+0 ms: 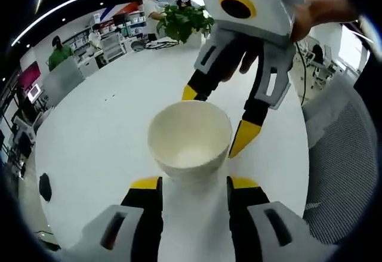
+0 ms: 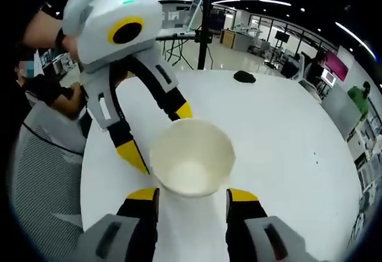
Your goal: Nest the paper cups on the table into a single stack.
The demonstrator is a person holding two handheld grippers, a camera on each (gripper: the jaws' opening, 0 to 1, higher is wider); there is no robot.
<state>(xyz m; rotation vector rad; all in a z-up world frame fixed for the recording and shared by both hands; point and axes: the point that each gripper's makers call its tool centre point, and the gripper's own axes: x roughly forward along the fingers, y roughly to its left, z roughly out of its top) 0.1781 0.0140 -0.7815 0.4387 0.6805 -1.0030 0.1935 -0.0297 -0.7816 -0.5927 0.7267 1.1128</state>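
- Cup count: one white paper cup (image 1: 190,139) stands upright, mouth up, on the round white table (image 1: 95,136); whether more cups are nested inside it cannot be told.
- Two grippers work at that cup, one from each side, facing each other across it.
- In the left gripper view, the left gripper (image 1: 194,184) rises from the bottom edge with its yellow-tipped jaws set apart, the cup's base sitting just ahead of and between the tips; no clear contact shows.
- In the same view the right gripper (image 1: 218,119) reaches down from the top, held by a hand (image 1: 313,14); its jaws are spread wide, one tip behind the cup's far rim, the other beside the cup's wall.
- In the right gripper view, the right gripper (image 2: 192,195) has the cup (image 2: 192,157) between its open tips at the base, and the left gripper (image 2: 158,136) comes in from the upper left, tilted down, jaws splayed either side of the cup's rim.
- Neither claw is seen clamping the cup.
- A small dark object (image 2: 244,76) lies near the table's far edge, well apart from the cup.
- A grey mesh chair (image 1: 343,160) stands against the table's edge.
- A potted green plant (image 1: 185,22) sits at the table's far side.
- The tabletop around the cup is bare white surface.
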